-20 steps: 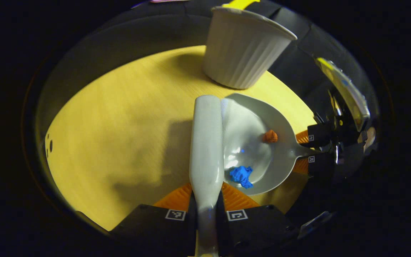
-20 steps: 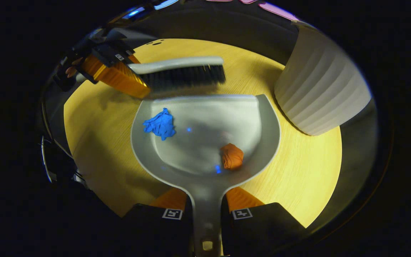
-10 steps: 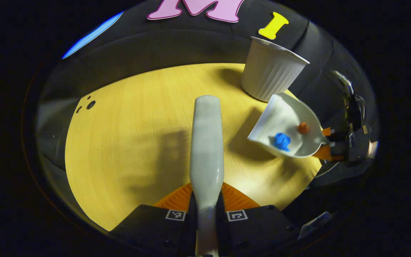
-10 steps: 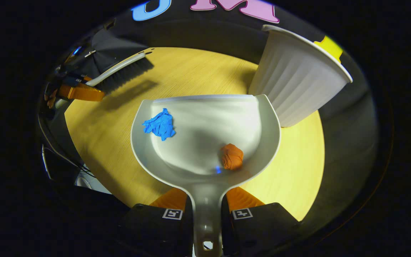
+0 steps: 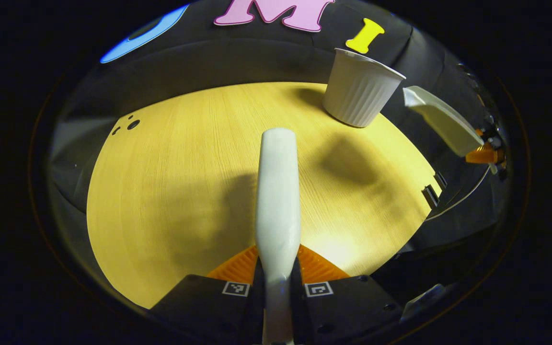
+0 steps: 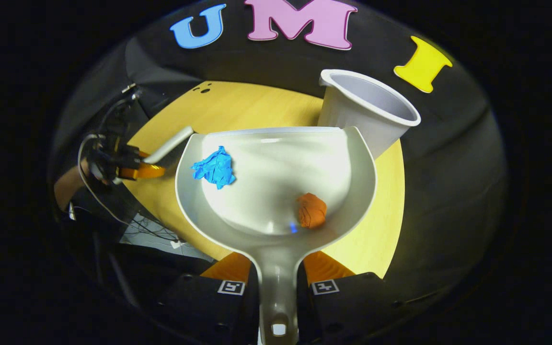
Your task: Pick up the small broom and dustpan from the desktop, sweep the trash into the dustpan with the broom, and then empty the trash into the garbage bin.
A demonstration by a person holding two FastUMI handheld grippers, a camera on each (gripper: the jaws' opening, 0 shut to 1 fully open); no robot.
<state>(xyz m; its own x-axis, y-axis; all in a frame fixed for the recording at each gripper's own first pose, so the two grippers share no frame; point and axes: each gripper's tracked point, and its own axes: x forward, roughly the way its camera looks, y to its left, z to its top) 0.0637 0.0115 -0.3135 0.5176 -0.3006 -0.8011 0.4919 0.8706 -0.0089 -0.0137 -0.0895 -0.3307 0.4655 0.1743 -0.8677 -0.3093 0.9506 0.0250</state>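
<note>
In the right gripper view my right gripper (image 6: 277, 278) is shut on the handle of the grey dustpan (image 6: 276, 179), which is lifted above the table. A crumpled blue scrap (image 6: 214, 166) and an orange scrap (image 6: 311, 210) lie in its pan. The white ribbed garbage bin (image 6: 369, 112) stands just beyond the pan's far right corner, its mouth open. In the left gripper view my left gripper (image 5: 277, 275) is shut on the white broom (image 5: 278, 191), whose back points forward over the table. The dustpan (image 5: 441, 120) hangs at the right, near the bin (image 5: 360, 93).
The yellow wooden table (image 5: 175, 182) has small holes (image 5: 130, 125) at its far left corner and a slot (image 5: 431, 194) on its right edge. Cables (image 6: 113, 206) and a person's arm (image 6: 67, 184) sit at the left behind the left gripper (image 6: 137, 170).
The dustpan has risen off the table and moved up toward the bin, the scraps staying in it. The broom has drawn back to the left, away from the pan.
</note>
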